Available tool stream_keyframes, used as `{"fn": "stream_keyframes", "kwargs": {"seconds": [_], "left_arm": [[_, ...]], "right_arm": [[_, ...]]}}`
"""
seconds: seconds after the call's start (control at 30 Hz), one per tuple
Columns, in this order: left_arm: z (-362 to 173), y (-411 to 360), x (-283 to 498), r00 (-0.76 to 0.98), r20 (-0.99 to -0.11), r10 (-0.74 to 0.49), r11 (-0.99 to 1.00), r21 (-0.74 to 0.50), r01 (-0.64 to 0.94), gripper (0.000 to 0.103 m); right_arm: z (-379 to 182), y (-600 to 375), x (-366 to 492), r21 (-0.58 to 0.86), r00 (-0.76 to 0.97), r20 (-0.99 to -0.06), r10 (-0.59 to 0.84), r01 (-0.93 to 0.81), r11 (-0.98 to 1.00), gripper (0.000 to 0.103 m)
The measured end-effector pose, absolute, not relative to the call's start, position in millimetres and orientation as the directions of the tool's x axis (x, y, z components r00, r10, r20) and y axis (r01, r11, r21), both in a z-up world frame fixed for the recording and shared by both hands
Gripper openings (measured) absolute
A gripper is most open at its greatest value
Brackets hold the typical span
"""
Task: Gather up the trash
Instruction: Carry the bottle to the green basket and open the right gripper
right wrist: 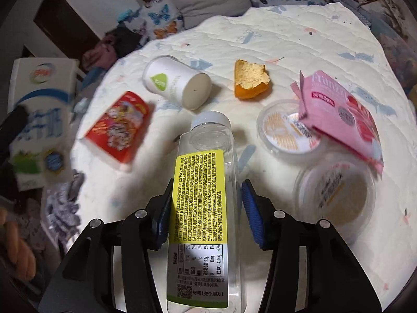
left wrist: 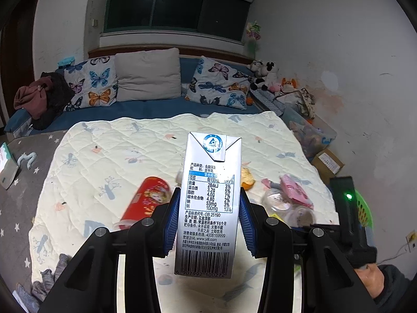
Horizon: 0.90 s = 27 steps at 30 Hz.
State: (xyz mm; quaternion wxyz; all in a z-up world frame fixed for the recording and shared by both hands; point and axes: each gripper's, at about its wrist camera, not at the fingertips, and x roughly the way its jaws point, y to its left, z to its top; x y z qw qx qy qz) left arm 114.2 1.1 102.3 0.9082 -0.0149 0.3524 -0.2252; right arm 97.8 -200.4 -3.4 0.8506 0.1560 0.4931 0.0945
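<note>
My left gripper is shut on a silver milk carton, held upright above the quilted bed cover. My right gripper is shut on a clear plastic bottle with a yellow label and white cap, above the cover. On the cover lie a red cup, a white paper cup, an orange bread piece, a pink wrapper and two clear lidded tubs. The red cup and pink wrapper also show in the left wrist view.
Butterfly pillows and a grey pillow lie at the bed head. A green basket stands right of the bed beside boxes. A blue-and-white carton shows blurred at the left of the right wrist view, with grey cloth below it.
</note>
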Motion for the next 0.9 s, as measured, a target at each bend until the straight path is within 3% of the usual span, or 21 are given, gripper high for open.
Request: {"fn": "stream_keyframes", "kwargs": {"seconds": [0.37,0.67,0.9], "left_arm": [[114.8,-70.3,97.1,0.600,-0.632,-0.490,0.845,-0.177,0.504,0.041],[114.3,-178.6,75.3,0.500,-0.637,-0.586,0.750,-0.194,0.632,0.041],[109.0,-263.8,62.6,0.418,-0.641,-0.644,0.677,-0.222,0.702,0.041]], "right_arm": [[36.3,-282.2,15.3,0.417,0.624,-0.712,0.323,0.006,0.909,0.050],[40.2,-436.1,-48.4,0.302,0.691,-0.723,0.012,0.299,0.905,0.051],[-16.8,-540.5,-66.0,0.229,0.589,-0.799,-0.121,0.484,0.845,0.051]]}}
